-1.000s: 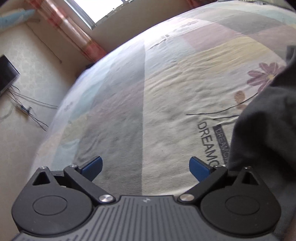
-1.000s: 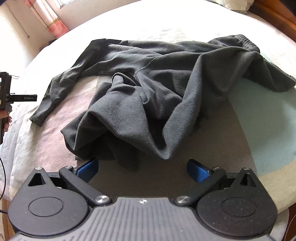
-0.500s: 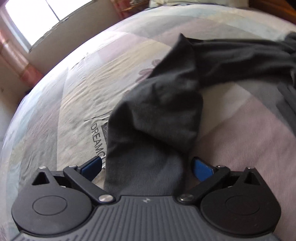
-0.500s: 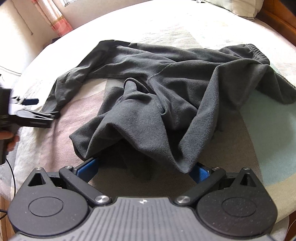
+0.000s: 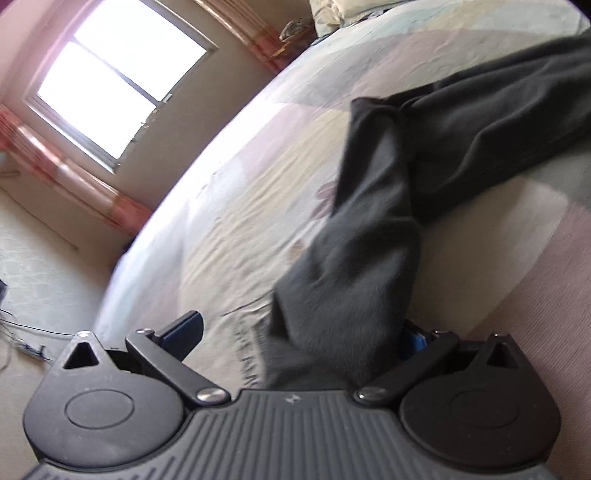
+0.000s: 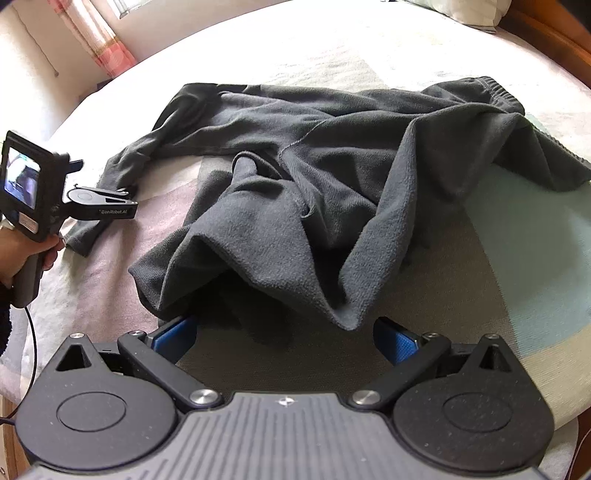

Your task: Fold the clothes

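Observation:
A dark grey fleece garment (image 6: 314,192) lies crumpled on the bed (image 6: 535,240), its ribbed waistband at the far right. One long sleeve-like part (image 5: 369,258) runs out to the left. My left gripper (image 5: 299,334) is open, and the end of that part lies between its fingers, covering the right pad. In the right wrist view the left gripper (image 6: 99,201) rests at that cuff end (image 6: 83,240), held by a hand (image 6: 18,251). My right gripper (image 6: 284,336) is open at the near edge, with a hanging fold of the garment just ahead of its fingers.
The patterned bed sheet (image 5: 240,221) is wrinkled around the garment. A pillow (image 6: 469,9) and a wooden headboard (image 6: 546,33) sit at the far right. Beyond the bed's left edge are a window (image 5: 110,85), a pink curtain (image 5: 74,184) and the floor.
My left gripper has swung from bare sheet onto the garment's left end, which now lies between its fingers. My right gripper has moved closer to the near fold.

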Demonstrator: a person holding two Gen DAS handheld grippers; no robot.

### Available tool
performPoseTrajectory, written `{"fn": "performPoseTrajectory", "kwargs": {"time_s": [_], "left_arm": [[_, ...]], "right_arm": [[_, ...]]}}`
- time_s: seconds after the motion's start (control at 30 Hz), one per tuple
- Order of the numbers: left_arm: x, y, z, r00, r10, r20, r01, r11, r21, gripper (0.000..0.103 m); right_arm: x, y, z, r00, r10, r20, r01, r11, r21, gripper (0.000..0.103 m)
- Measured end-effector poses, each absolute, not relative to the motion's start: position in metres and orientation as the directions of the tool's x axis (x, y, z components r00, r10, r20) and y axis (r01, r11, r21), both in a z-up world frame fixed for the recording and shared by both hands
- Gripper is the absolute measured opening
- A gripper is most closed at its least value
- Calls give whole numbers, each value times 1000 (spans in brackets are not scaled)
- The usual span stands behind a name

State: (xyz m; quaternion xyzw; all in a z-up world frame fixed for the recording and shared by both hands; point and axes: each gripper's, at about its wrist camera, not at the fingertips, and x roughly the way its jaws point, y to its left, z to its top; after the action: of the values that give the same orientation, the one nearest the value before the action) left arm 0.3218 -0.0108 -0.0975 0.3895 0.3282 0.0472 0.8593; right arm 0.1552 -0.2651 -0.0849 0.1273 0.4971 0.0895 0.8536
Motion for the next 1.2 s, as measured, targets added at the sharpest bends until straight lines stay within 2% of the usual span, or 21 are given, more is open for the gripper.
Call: {"fn": "performPoseTrajectory", "kwargs": {"time_s": [0.1,0.17,0.3,0.63,0.87,1.0,1.1,1.2], "left_arm": [[323,8,-101,779,348,-522,160,694,702,103],[327,17,-97,781,308,-543,153,749,645,103],[335,17,-90,834,276,-478,92,784,614,103],[364,72,-79,817,478,-322,-104,672,734,103],[398,102,-69,793,557,-246,-152,572,806,103],[416,111,-60,784,598,-168,-202,502,841,103],[419,118,-59,767,621,-159,-225,494,840,103],[410,126,-70,750,624,-218,-210,537,817,103]], "right_arm": [[156,-271,-86,493,277,-825,-12,950,312,103],[158,-274,-88,492,275,-826,-3,949,314,103],[160,-272,-90,489,280,-826,-4,948,318,103],[162,-274,-91,489,267,-830,6,951,309,103],[166,-269,-94,479,254,-840,0,957,289,103],[169,-267,-93,475,248,-844,-3,960,281,103],[172,-266,-94,472,243,-848,0,961,275,103],[173,-264,-94,471,237,-850,-5,964,266,103]]}}
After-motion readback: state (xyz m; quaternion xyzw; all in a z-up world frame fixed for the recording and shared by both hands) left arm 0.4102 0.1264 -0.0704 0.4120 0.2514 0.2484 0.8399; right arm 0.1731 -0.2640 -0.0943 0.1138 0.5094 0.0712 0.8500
